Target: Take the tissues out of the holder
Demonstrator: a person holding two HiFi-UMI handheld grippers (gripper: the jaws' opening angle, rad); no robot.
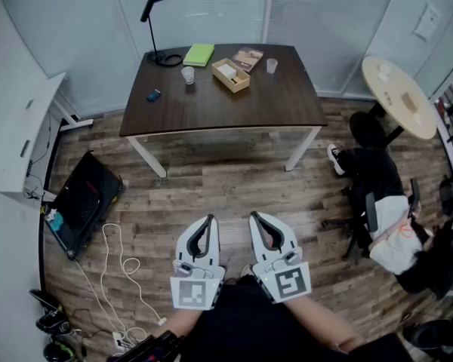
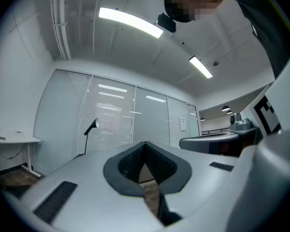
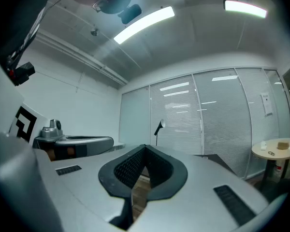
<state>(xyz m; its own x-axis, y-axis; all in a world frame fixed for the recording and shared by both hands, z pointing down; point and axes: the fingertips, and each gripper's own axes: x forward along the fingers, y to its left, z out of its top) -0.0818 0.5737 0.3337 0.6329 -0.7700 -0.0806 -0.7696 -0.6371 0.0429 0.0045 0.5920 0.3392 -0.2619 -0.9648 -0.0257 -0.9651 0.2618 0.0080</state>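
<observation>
Both the left gripper (image 1: pixel 208 219) and right gripper (image 1: pixel 254 216) are clenched empty, black ribbed pads (image 2: pixel 130 164) meeting. Only the head view shows the boxy wooden tissue holder (image 1: pixel 231 75), at twelve o'clock on the dark table (image 1: pixel 211 104).

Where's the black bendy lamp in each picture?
Head view: the black desk lamp stands at the top left, on the dark wooden table's back corner.
Left gripper view: small, left of centre.
Right gripper view: small, near the centre.
Shared landmark: the white window blinds behind it.
</observation>
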